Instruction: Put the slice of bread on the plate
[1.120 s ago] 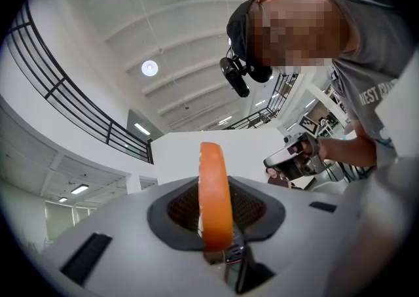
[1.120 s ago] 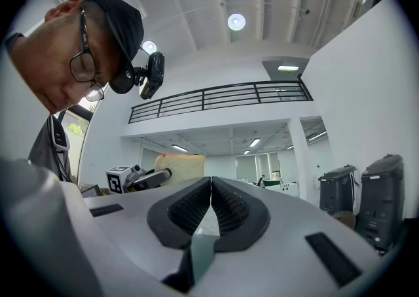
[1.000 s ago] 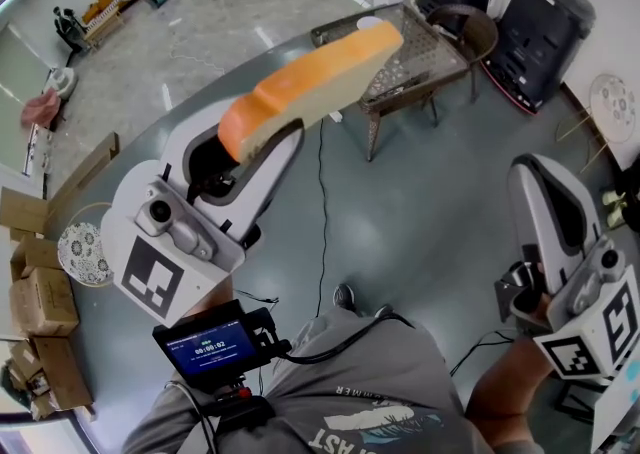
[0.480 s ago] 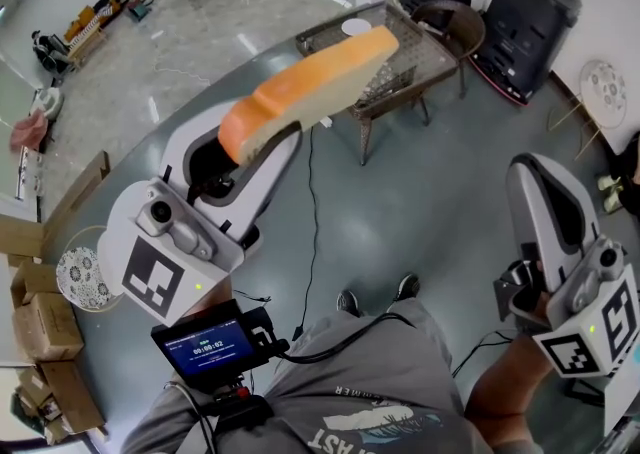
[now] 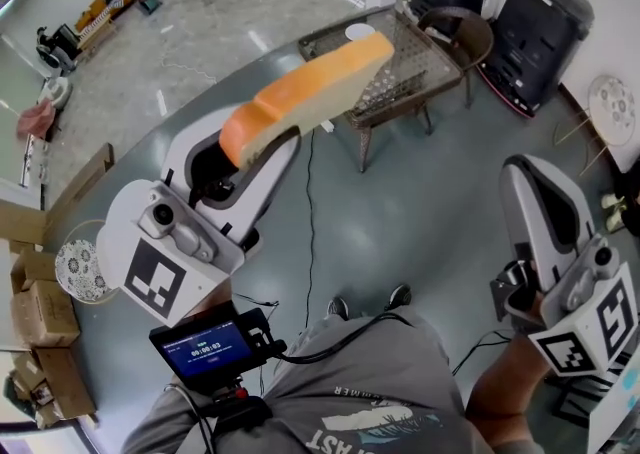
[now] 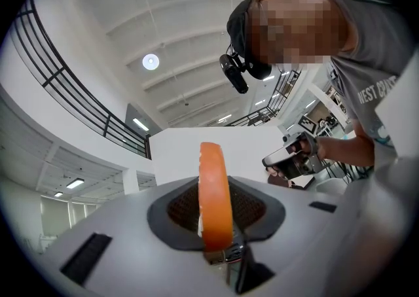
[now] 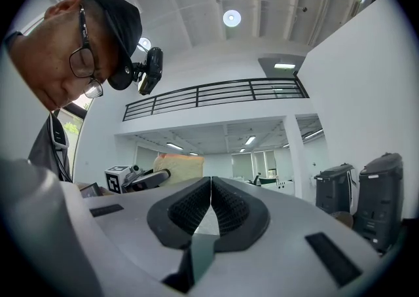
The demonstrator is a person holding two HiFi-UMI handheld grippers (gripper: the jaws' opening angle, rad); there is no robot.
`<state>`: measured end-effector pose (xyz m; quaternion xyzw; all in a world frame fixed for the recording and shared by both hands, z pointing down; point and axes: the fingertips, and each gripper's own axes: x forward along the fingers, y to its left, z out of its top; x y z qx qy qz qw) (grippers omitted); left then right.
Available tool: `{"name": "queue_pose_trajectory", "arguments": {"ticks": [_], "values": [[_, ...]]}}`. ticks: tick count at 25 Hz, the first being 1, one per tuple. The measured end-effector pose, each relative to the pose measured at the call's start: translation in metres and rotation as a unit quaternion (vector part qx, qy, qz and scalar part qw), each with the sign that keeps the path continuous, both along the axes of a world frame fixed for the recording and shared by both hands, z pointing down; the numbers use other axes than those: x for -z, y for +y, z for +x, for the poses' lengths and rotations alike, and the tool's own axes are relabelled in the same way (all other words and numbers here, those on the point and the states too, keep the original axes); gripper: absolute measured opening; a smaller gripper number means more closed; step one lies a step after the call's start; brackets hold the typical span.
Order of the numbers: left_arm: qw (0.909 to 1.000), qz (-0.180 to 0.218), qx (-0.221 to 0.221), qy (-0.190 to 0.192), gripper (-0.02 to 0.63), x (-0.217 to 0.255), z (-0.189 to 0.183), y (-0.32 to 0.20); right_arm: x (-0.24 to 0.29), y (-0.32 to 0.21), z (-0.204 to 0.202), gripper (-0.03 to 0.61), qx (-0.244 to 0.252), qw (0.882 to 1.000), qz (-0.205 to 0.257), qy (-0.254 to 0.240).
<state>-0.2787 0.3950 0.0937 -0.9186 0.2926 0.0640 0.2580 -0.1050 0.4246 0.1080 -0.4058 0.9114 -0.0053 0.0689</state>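
A thick slice of bread (image 5: 305, 92) with an orange crust juts up and to the right from my left gripper (image 5: 262, 138), which is shut on its lower end. In the left gripper view the bread (image 6: 214, 191) stands edge-on between the jaws of the left gripper (image 6: 216, 188). My right gripper (image 5: 540, 182) hangs at the right, shut with nothing in it; its pads (image 7: 196, 205) meet in the right gripper view. A small white plate (image 5: 358, 31) lies on the wire-mesh table (image 5: 410, 67) far ahead, beyond the bread's tip.
Two black bins (image 5: 540, 27) stand behind the table. Cardboard boxes (image 5: 40, 307) and a lace disc (image 5: 78, 270) lie at the left, and another disc (image 5: 612, 107) at the right. A black cable (image 5: 310, 212) runs across the grey floor. The person's feet (image 5: 370, 298) show below.
The person has stepped, so the floor, table and feet have shifted a little in the head view. Both grippers keep their pose, and the bread stays held in the left one.
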Motion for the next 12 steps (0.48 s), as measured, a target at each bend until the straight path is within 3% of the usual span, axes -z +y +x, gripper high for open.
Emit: {"name": "queue_pose_trajectory", "arguments": {"ticks": [4,12], "values": [[0.9999,-0.005,0.009,-0.001,0.1,0.004,0.01,-0.005,0.007,-0.008,0.009,0.006,0.01,1.0,-0.001,0.001],[0.9995,-0.006,0.031,-0.004,0.101,-0.005,0.09,-0.041,0.0,-0.05,0.087,0.006,0.034,0.999,0.0,0.0]]}}
